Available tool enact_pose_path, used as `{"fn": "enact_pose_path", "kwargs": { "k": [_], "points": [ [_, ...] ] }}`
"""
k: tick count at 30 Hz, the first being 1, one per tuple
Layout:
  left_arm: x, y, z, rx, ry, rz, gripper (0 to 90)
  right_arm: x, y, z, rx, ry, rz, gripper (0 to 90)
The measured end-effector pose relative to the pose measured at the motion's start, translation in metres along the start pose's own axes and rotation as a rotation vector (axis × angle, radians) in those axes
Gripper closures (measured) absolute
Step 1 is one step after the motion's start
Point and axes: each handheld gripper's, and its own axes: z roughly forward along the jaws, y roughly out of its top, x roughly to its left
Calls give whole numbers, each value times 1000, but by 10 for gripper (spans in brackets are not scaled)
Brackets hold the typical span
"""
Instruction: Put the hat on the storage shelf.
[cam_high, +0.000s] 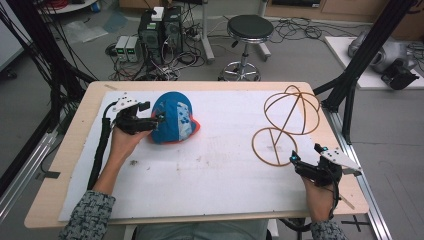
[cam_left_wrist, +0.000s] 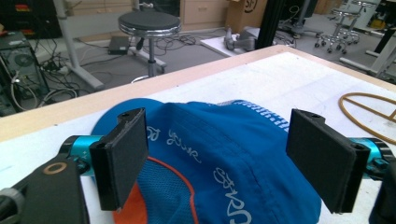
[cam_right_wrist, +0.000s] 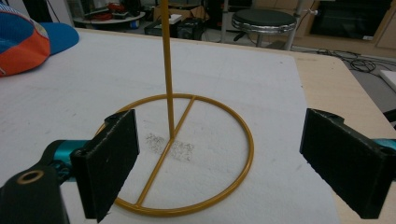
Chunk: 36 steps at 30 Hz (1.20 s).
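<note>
Right gripper held wide apart at the near right edge, just short of the stand's ring base. Left gripper likewise spread wide, jaws flanking the cap at far left, perhaps just touching its cloth.

Blue cap with an orange underside to its brim, white script lettering across the crown and a band of fine white stripes near the top; paler blue panel with dark blue dots on one side. Mustard-yellow wire stand, same colour in ring, spokes and upright rod. White cloth, faintly speckled with grey marks near the stand's base, over a pale wood surface. Black pads and turquoise metal fittings on the left tool and the right tool alike. Black-and-white flecked sleeve. Black seat on a chrome stool.
</note>
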Motion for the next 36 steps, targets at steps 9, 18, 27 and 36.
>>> {"fn": "enact_pose_path", "kwargs": {
  "k": [9,18,27,36],
  "points": [
    [3,-5,11,32,-19,-42,318,-3,-3,-7,9,-14,8,109],
    [-5,-8,24,105,-26,-24,523,-6,-5,-13,7,-22,7,109],
    [-10,2,16,95,-54,3,885,-7,-7,-15,14,-20,6,109],
    [-16,42,3,-17,-101,-64,887,-7,-6,-15,12,-18,13,109]
  ]
}}
